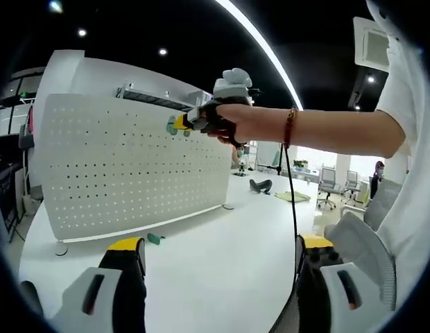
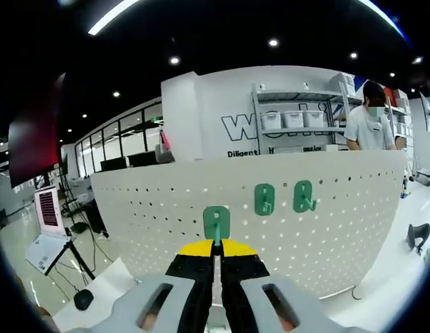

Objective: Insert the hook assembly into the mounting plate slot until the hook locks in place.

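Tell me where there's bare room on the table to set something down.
Bare table runs from the pegboard's foot toward the left gripper, apart from a small green piece near the board. The far end by the chairs is more cluttered. The right gripper holds a green hook at the board.

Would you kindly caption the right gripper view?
Right gripper pressing a green hook against the white pegboard beside two mounted hooks.
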